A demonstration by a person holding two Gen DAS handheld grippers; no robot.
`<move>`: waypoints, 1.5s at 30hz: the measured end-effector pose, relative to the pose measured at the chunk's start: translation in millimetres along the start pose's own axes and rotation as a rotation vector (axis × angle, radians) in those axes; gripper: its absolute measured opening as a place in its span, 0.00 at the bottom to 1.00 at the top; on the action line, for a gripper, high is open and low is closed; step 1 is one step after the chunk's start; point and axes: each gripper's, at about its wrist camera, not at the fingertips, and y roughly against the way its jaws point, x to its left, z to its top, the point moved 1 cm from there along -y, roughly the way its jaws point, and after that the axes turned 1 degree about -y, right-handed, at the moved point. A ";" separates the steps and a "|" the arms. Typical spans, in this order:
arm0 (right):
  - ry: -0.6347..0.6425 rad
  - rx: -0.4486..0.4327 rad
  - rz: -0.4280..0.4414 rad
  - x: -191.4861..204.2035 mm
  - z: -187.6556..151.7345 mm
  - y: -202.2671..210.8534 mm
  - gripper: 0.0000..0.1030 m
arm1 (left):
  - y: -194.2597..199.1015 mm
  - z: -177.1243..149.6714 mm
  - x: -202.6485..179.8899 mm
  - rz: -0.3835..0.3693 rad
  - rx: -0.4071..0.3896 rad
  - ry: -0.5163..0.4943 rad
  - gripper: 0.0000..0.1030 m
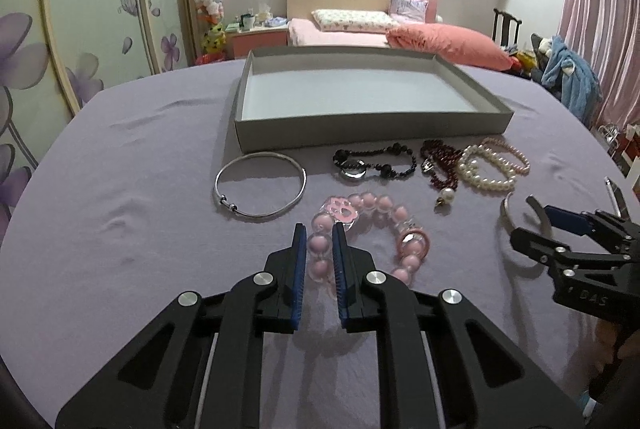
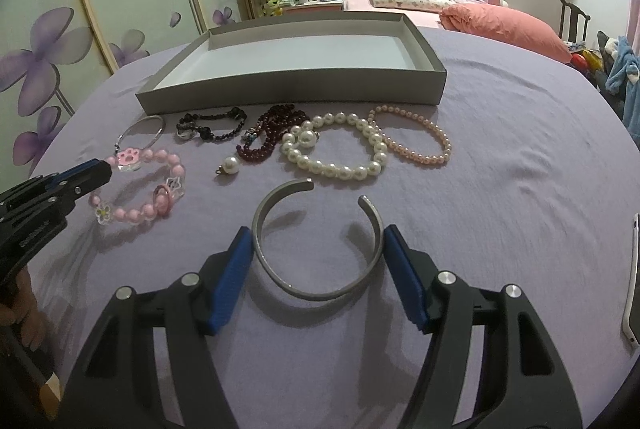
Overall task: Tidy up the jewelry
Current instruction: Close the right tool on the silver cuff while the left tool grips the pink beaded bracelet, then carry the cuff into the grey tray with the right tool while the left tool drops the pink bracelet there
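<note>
So right now we've got both grippers on a piece each. Our left gripper [image 1: 320, 241] is clamped on the pink bead bracelet [image 1: 372, 237], pads pinching one bead on its near-left side. Our right gripper [image 2: 318, 241] stands wide, but its pads press the outer sides of the open metal cuff [image 2: 316, 249], so we'd call that a grasp, not a release.

Both pieces belong in the grey cardboard tray [image 1: 372, 127] at the far side of the table, which looks empty. The remaining pieces lie in a row just in front of its near wall: a thin silver bangle [image 1: 260, 185] on the left, then a black bead bracelet [image 1: 374, 163], a dark red bead strand [image 1: 440, 161], a white pearl bracelet [image 2: 340, 149] and a small pink pearl one [image 2: 416, 137] on the right.

Tips for the lift, as we see it:
- The pink one is glossy round beads, probably on elastic, so it'll likely dangle and swing. Raise it clear of the cloth first, carry slowly.
- The cuff is smooth, rigid and springy with a gap on its far side. Squeezing harder could pop it out sideways, so keep it level.
- Clear the tray wall before letting go.

The purple tablecloth [image 2: 520, 169] is soft and wrinkly, so dragging could snag.
</note>
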 end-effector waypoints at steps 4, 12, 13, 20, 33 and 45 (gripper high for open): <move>-0.001 -0.021 0.015 2.0 0.6 5.7 0.63 | 14.1 1.5 -0.9 -0.025 -0.058 0.011 0.13; 0.008 -0.097 0.021 8.6 3.6 19.2 0.63 | 43.1 1.3 -5.8 -0.061 -0.184 0.035 0.13; 0.011 -0.110 0.018 9.6 4.1 21.2 0.63 | 45.2 1.1 -7.8 -0.060 -0.199 0.033 0.13; 0.049 -0.203 -0.006 20.6 10.1 35.0 0.63 | 49.5 2.8 -15.2 -0.053 -0.241 0.027 0.13; 0.035 -0.378 -0.058 16.8 40.0 55.6 0.63 | 55.3 30.9 -21.5 -0.011 -0.327 0.008 0.13; -0.001 -0.493 -0.092 3.6 111.2 38.3 0.63 | 30.4 94.9 -30.2 0.048 -0.399 -0.018 0.13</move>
